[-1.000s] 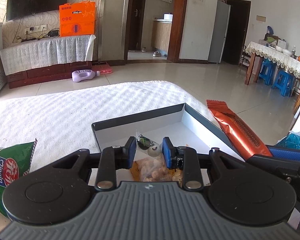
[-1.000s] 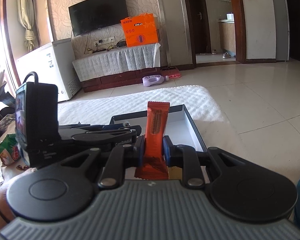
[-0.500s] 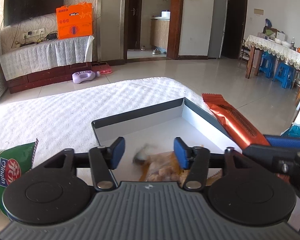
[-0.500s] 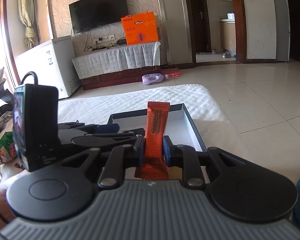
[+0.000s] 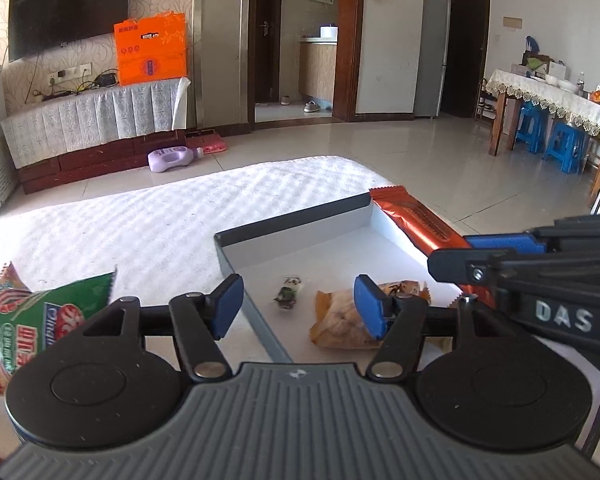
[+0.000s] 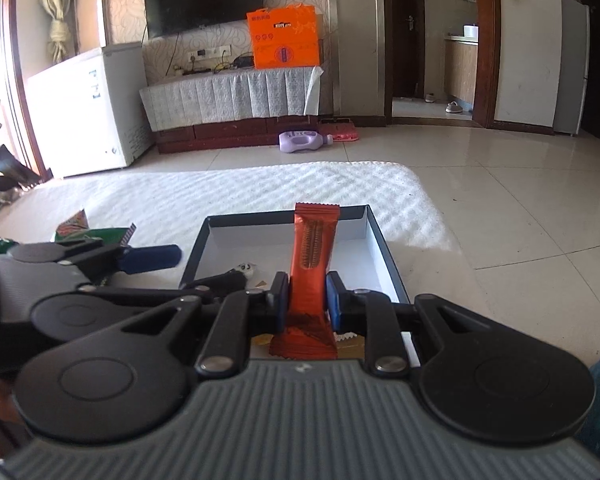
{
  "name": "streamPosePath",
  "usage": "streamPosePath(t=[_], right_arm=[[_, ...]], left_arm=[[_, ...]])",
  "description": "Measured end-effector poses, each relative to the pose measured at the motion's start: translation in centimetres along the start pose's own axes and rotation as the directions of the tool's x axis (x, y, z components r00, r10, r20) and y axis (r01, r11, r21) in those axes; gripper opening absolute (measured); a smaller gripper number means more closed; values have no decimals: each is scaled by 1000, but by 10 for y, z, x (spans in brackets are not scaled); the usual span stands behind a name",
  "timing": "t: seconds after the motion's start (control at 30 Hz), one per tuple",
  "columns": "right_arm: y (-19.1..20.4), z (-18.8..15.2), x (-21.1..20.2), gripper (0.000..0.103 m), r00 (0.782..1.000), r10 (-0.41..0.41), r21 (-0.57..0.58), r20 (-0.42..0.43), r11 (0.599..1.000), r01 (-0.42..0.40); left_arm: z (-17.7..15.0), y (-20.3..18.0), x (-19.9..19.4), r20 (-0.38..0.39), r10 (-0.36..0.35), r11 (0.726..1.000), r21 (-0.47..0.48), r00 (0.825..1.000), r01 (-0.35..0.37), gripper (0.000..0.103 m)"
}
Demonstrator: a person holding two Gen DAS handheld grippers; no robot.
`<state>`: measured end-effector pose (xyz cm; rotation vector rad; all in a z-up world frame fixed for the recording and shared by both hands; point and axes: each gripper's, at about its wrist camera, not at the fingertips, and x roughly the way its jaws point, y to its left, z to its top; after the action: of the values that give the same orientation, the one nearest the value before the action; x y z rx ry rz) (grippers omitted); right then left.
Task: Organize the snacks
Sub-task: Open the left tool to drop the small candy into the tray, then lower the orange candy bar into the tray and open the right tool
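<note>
White quilted bedding is carrying the box (image 6: 384,248). I'm clamping my right gripper (image 6: 307,300) on the orange bar (image 6: 314,248) — long axis pointing into the box just ahead. My left gripper (image 5: 298,306) has just been opening — nothing between its jaws.

Left hand-held gripper (image 5: 298,304): black linkage arms, silver pivot screws, blue finger pads (image 5: 229,305), ribbed grey body along lower frame. Right hand-held gripper (image 6: 308,300): same build; white "DAS" lettering at right edge of left view.
</note>
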<state>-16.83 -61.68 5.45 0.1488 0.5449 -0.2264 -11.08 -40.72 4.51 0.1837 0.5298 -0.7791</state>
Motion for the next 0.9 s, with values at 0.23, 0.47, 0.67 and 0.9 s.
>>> streamPosePath(t=[0.23,0.47,0.67,0.9], right_arm=[[3,6,12,23,1000,-7,-11,-15,1000,7],[15,6,25,24,998,-12,-45,-55,999,10],[19,5,28,27,998,-29,-43,-58,999,26],[24,2,20,40,999,-28,-40,-37,999,27]], left_arm=[[-6,5,-15,0,-2,1000,19,1000,2,69],[-12,9,-25,-5,2,999,40,1000,-2,70],[-15,11,-31,-7,11,999,38,1000,-10,70],[-18,11,-40,-5,23,999,35,1000,-23,76]])
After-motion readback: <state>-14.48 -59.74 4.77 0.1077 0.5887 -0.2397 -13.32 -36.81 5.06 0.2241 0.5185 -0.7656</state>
